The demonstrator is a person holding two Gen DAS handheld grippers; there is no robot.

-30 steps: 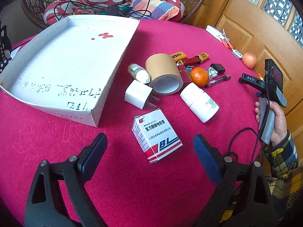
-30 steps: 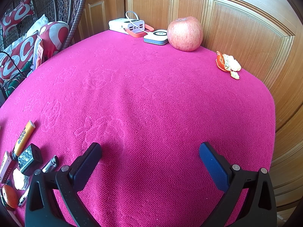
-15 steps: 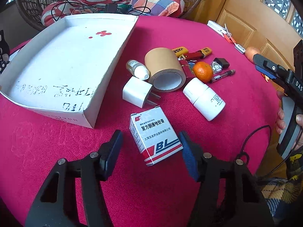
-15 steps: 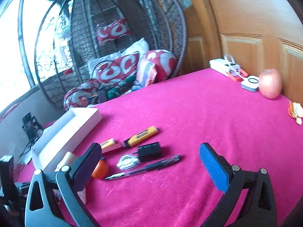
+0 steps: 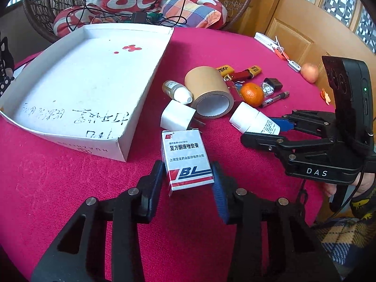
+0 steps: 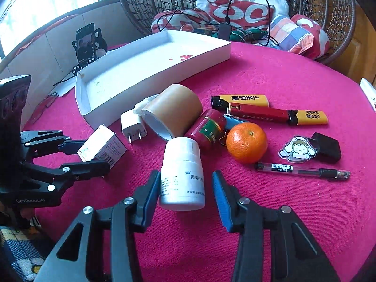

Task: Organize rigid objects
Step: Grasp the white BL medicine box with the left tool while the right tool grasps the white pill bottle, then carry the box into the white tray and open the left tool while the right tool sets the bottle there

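Grips closing on box and bottle

Left gripper (image 5: 189,181): your jaws are closing round the near end of the ointment box (image 5: 186,158), which lies on the red cloth (image 5: 70,188) just right of the tray's (image 5: 122,145) near corner. Left pad looks to be on the box side; the right pad shows a sliver of gap, so not yet clamped. Finish the squeeze square on the long sides, and lift only once both pads bite, or the carton may twist out.

Right gripper (image 6: 186,190): jaws closing either side of the white bottle (image 6: 182,176), which lies on its side, cap pointing away toward the tape roll (image 6: 172,110). Left pad touches; right pad stands clear. Round body will likely roll, so centre it between the pads before closing fully.

Tangerine (image 6: 246,142) sits just right of the bottle, plug (image 6: 131,127) to the far left. Lift straight up to avoid nudging them.

Tray floor looks bare; it seems the likely drop spot.
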